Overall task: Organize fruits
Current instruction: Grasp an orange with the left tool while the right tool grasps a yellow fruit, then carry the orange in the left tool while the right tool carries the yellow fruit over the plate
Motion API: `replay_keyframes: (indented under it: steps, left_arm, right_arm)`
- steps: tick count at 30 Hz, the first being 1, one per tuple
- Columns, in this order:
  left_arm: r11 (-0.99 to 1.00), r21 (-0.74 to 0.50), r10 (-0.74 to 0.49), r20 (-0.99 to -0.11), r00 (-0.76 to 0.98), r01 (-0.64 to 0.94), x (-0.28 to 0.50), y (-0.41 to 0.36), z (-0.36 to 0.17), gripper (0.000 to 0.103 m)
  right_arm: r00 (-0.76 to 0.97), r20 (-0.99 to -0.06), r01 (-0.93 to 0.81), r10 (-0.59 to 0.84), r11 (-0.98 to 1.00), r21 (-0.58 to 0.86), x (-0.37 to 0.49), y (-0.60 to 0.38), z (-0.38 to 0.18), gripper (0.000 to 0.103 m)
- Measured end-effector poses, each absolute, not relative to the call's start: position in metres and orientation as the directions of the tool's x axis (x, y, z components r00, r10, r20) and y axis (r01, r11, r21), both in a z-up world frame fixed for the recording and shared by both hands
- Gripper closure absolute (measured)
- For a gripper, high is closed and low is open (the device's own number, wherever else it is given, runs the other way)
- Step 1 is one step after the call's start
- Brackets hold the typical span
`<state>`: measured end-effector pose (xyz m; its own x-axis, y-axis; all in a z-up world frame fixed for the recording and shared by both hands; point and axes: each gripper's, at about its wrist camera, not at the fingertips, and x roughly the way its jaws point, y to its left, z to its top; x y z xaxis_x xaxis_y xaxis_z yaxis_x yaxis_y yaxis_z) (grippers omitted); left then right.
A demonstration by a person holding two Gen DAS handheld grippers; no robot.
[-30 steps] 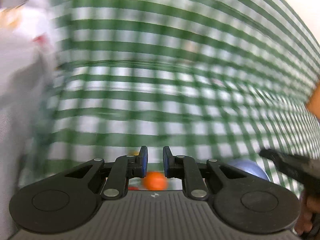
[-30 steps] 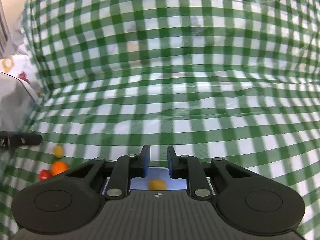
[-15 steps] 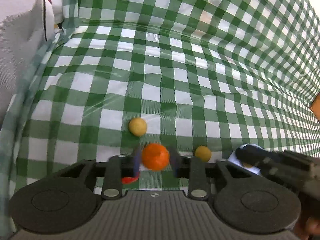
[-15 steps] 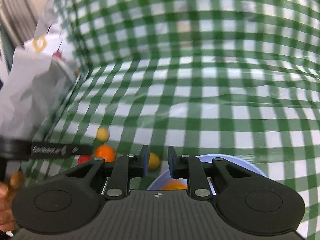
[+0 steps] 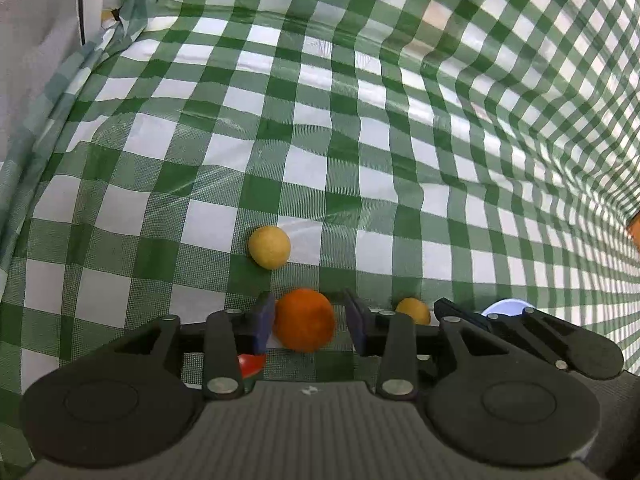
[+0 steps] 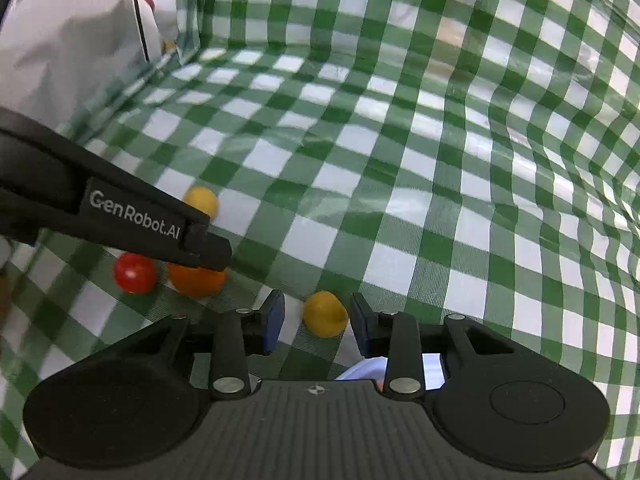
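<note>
Two hand-held grippers reach fruit on a green checked cloth.

A red fruit (image 5: 251,364) and a blue bowl (image 5: 505,307) are mostly hidden, its contents unseen. Both sets of jaws have just been opening: the left gripper (image 5: 307,322) is spread around an orange (image 5: 305,319), the right gripper (image 6: 318,322) around a yellow fruit (image 6: 324,313).

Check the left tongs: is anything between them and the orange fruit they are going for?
Nothing visible. The orange fruit already sits between the open fingers of the left tongs, with a gap on its right side. The pale yellow fruit lies beyond it and the red fruit nearer the camera, neither blocking the fingers.
</note>
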<state>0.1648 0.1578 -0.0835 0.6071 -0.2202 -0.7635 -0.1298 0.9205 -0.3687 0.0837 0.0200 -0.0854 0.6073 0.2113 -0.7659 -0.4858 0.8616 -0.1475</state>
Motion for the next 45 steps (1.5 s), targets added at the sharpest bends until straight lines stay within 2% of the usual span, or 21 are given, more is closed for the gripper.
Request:
replay_keyframes:
  steps: [5,6,7,11,17,26,36,45]
  left_arm:
    - [0.927,-0.353,-0.219,-0.781,0.585,-0.124,0.171,0.151,-0.086,0.059]
    - [0.929,-0.350,-0.219,-0.784,0.581,-0.122,0.172,0.151,-0.087,0.059]
    - [0.932,-0.342,-0.215,-0.788,0.577,-0.120,0.172,0.150,-0.088,0.061]
    - [0.937,-0.333,-0.208,-0.778,0.592,-0.109,0.169,0.148,-0.083,0.065]
    - [0.938,-0.318,-0.175,-0.779,0.602,-0.140,0.173,0.153,-0.079,0.064]
    - [0.944,-0.306,-0.176,-0.784,0.595,-0.124,0.177,0.149,-0.079,0.064]
    - [0.953,-0.282,-0.154,-0.760,0.631,-0.108,0.173,0.154,-0.056,0.064]
    - [0.976,-0.206,-0.104,-0.736,0.668,-0.075,0.155,0.150,-0.031,0.064]
  right_arm:
    - [0.592,-0.789,-0.487,0.166,0.853,-0.186,0.089,0.028,-0.100,0.067]
    - [0.590,-0.790,-0.488,0.166,0.853,-0.186,0.090,0.030,-0.102,0.069]
    - [0.591,-0.789,-0.488,0.169,0.853,-0.183,0.089,0.030,-0.102,0.076]
    - [0.599,-0.780,-0.484,0.184,0.859,-0.169,0.087,0.030,-0.096,0.076]
    - [0.563,-0.780,-0.481,0.274,0.876,-0.040,0.086,0.028,-0.089,0.075]
    - [0.550,-0.795,-0.475,0.257,0.879,-0.044,0.083,0.030,-0.092,0.075]
    - [0.616,-0.737,-0.456,0.278,0.889,-0.046,0.071,0.014,-0.057,0.075]
    - [0.643,-0.706,-0.439,0.298,0.898,-0.021,0.058,-0.009,-0.038,0.075]
